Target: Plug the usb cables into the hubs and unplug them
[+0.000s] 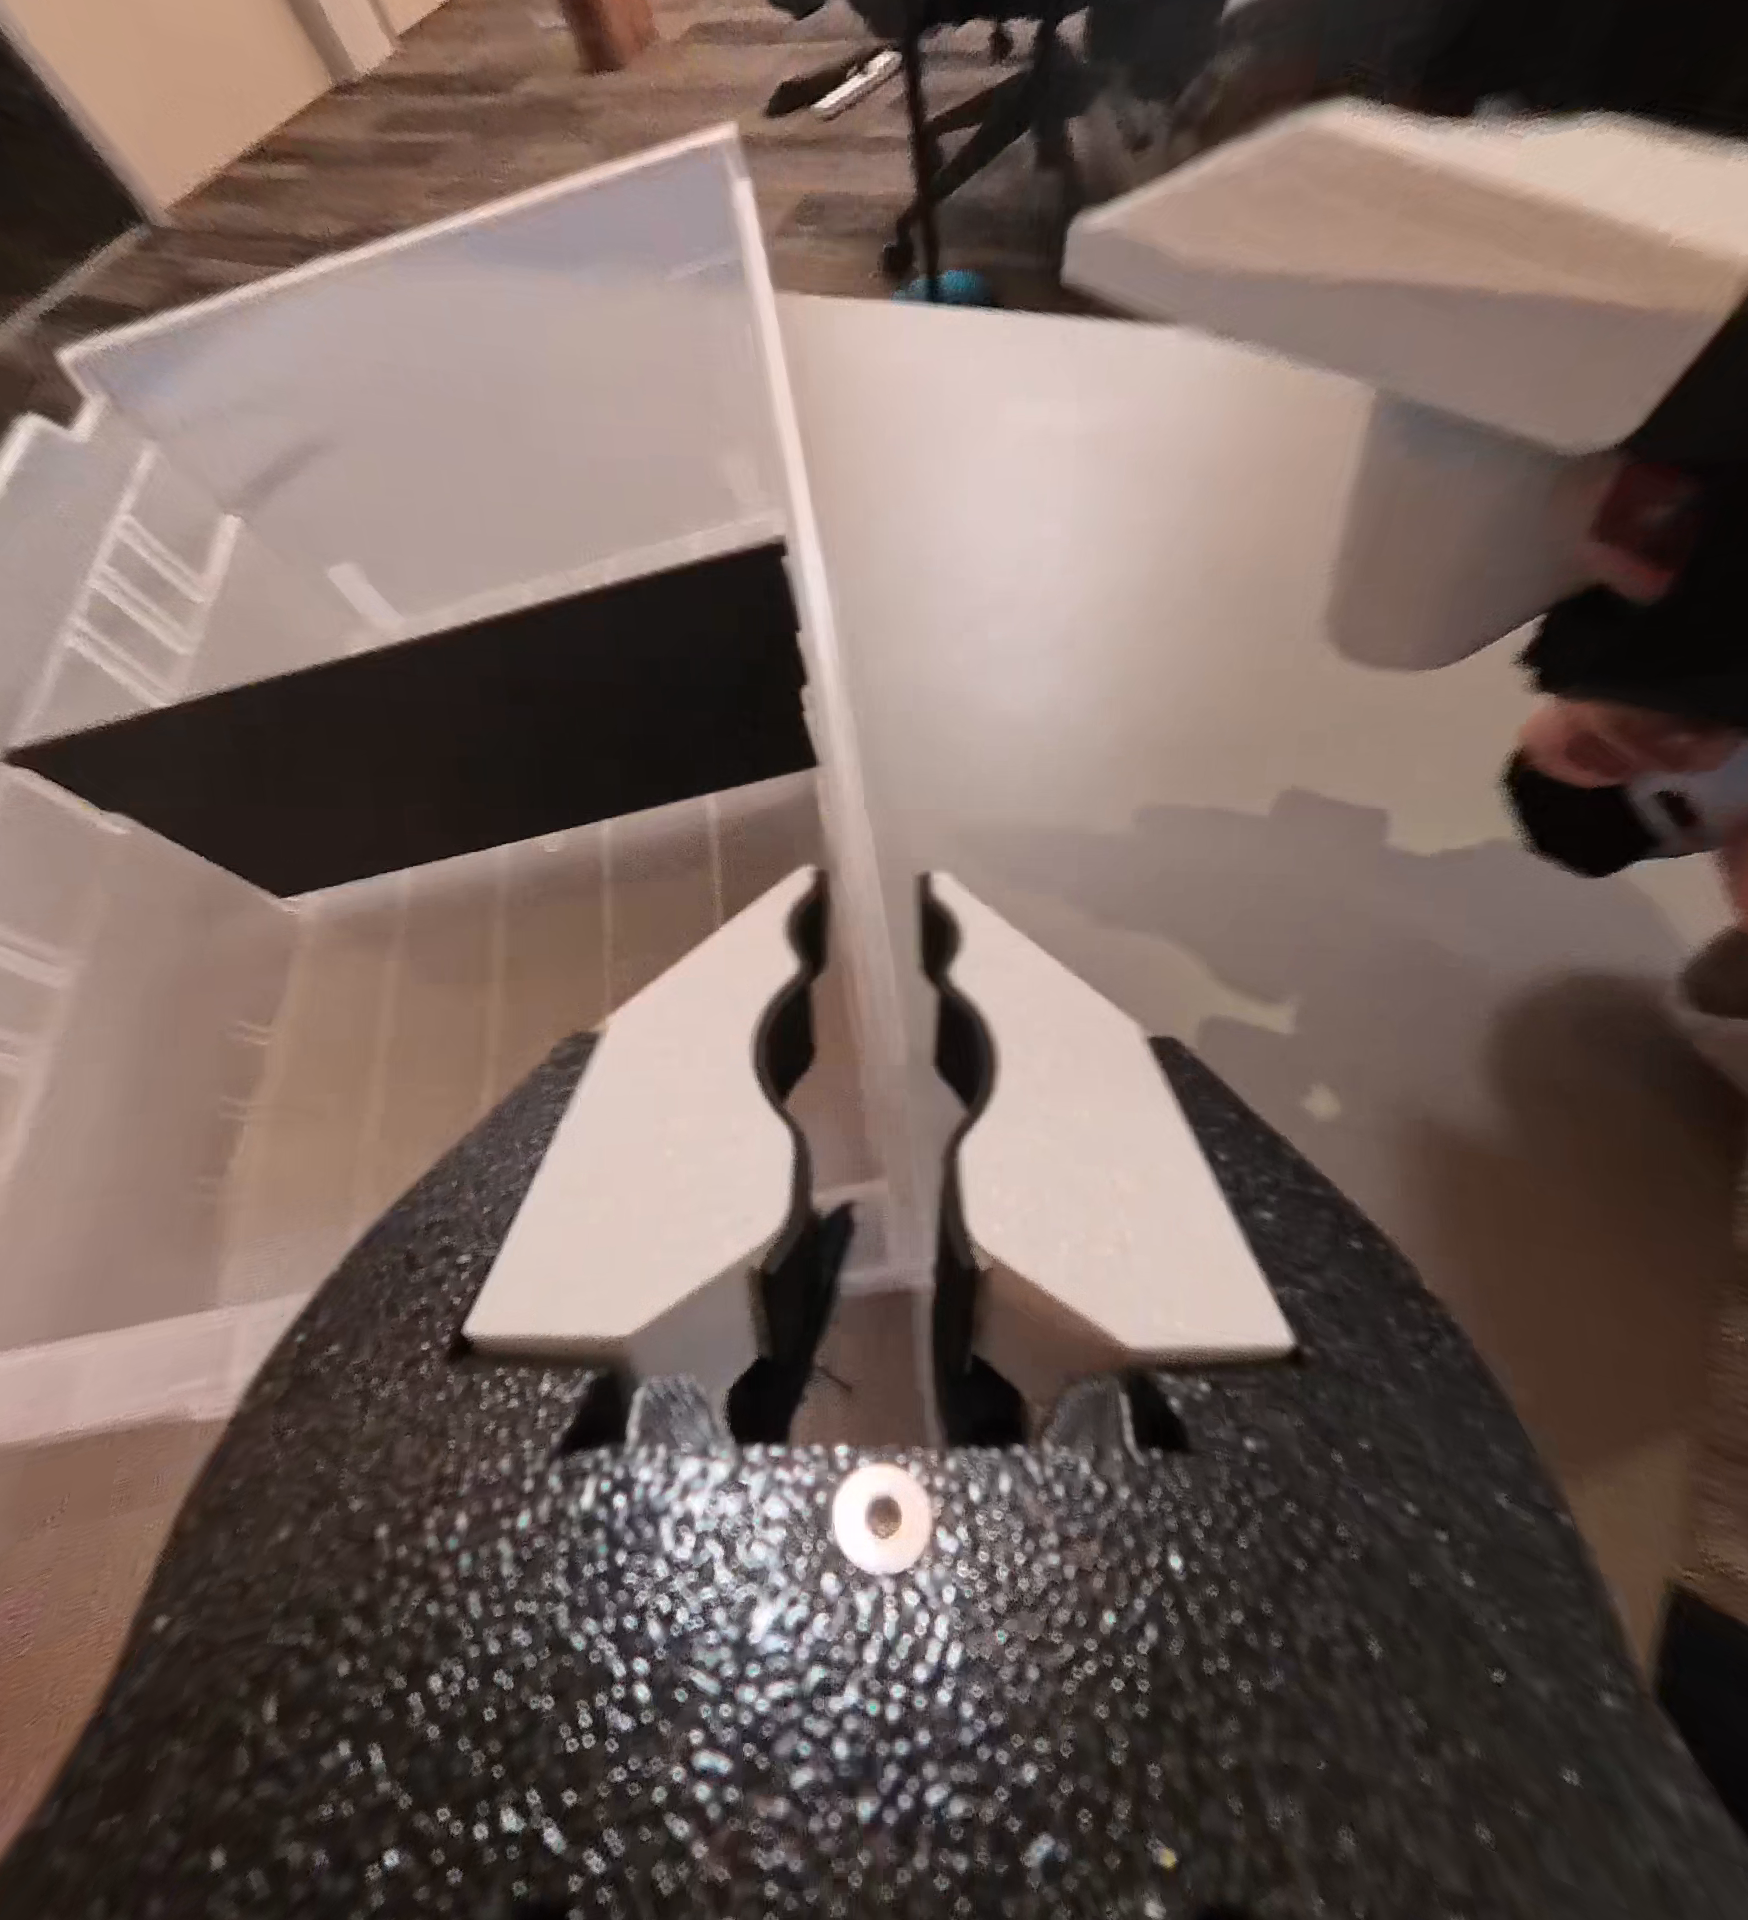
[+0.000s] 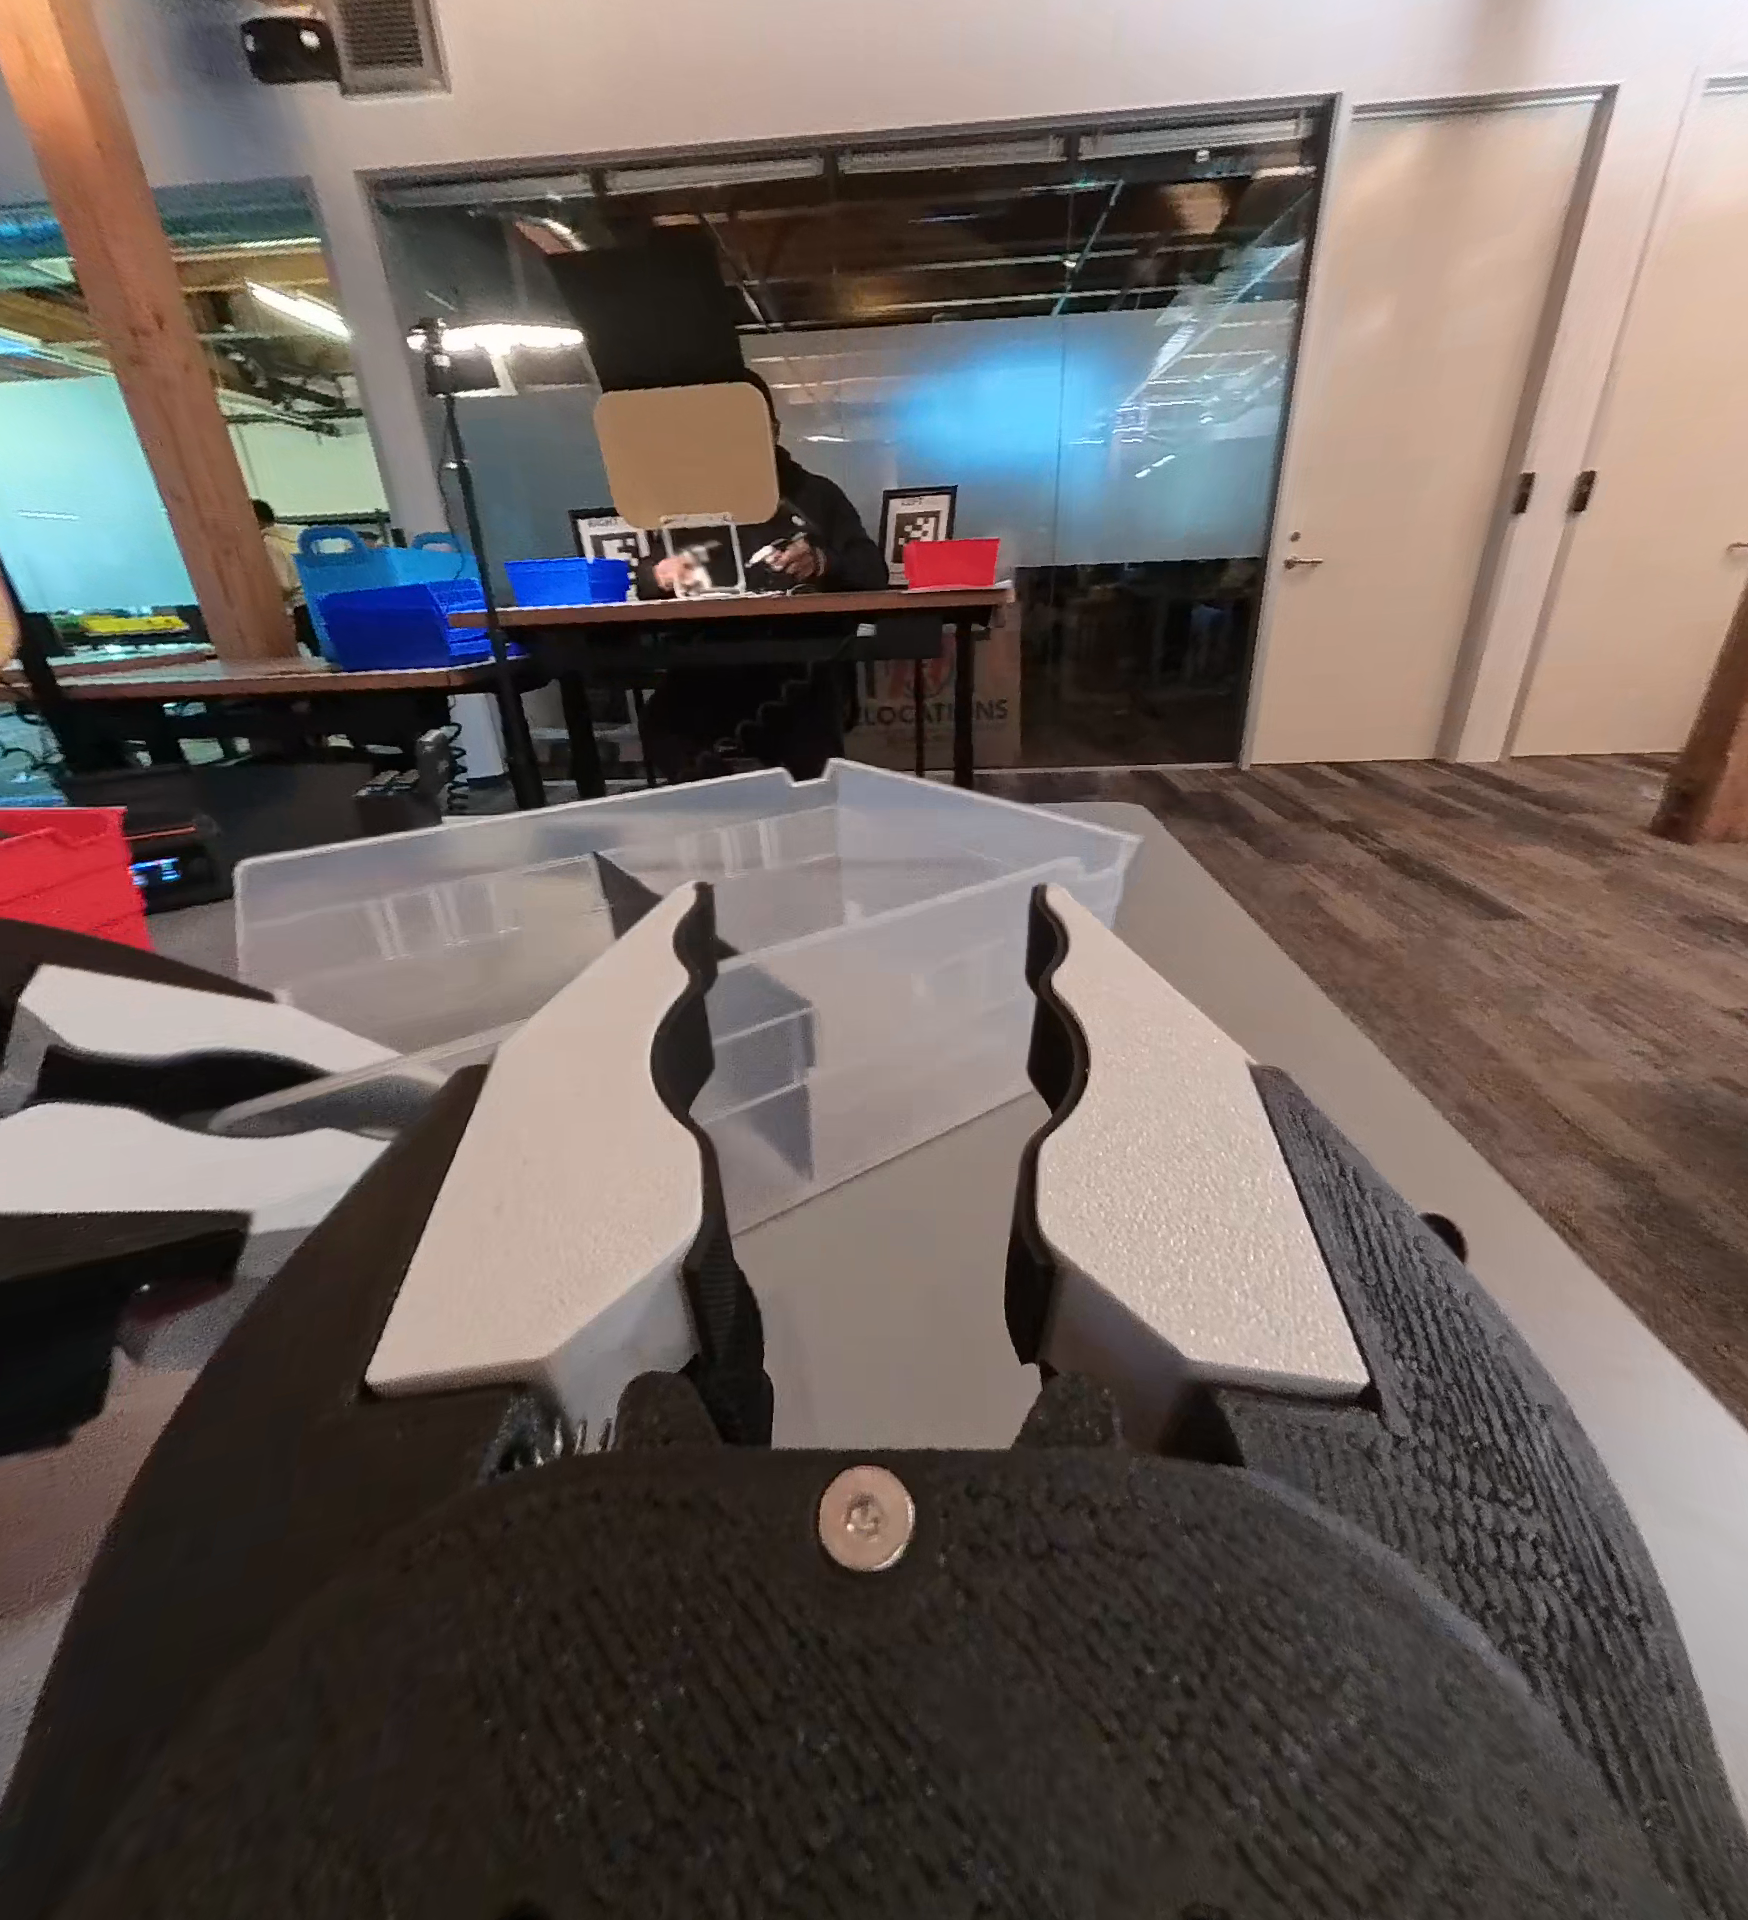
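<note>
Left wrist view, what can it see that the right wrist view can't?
Only the left wrist view shows the left gripper straddling a wall of the clear bin, jaws slightly apart, a black divider close up, and a gloved hand holding the other gripper. Only the right wrist view shows the open right gripper above the table, a person at a far desk, blue baskets, doors and a wooden post. Both show the clear bin on the pale table. No cables or hubs show in either.

Bin wall [image 1: 854,831] between left tool [image 1: 872,883] fingers; tabletop [image 2: 1265,1039] beside bin clear
</note>
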The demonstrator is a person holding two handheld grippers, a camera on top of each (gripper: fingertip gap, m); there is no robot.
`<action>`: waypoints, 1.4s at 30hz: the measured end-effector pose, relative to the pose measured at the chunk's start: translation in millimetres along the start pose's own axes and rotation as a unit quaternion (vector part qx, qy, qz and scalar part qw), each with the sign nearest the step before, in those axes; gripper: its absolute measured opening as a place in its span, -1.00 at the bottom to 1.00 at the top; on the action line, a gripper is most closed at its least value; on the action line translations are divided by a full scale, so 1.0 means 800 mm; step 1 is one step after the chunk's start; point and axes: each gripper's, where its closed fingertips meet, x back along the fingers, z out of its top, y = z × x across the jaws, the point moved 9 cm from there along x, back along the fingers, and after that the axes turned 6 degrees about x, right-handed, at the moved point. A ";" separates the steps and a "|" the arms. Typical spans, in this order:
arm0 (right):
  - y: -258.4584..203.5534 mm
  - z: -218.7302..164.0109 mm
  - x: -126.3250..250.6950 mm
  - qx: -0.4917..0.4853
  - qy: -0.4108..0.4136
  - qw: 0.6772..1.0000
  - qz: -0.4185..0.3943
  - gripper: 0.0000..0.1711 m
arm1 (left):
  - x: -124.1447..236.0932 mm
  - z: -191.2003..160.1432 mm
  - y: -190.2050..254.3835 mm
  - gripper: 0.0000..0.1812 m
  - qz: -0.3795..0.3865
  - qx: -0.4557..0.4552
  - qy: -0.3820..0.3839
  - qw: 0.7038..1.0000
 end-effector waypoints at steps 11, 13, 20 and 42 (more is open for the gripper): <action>-0.110 -0.009 -0.007 -0.009 -0.012 0.996 0.085 0.54 | 0.271 -0.064 -0.057 0.11 0.130 0.046 0.211 0.968; -0.128 -0.020 -0.017 0.005 -0.052 0.994 0.095 0.58 | 0.332 -0.091 -0.087 0.17 0.189 0.071 0.243 0.949; -0.134 -0.038 -0.026 0.121 -0.152 0.981 0.004 0.23 | 0.467 -0.227 -0.188 0.18 0.391 0.185 0.202 0.879; 0.002 -0.047 -0.012 0.100 -0.247 0.964 0.019 -0.89 | 0.448 -0.291 -0.267 -0.99 0.382 0.262 0.057 0.884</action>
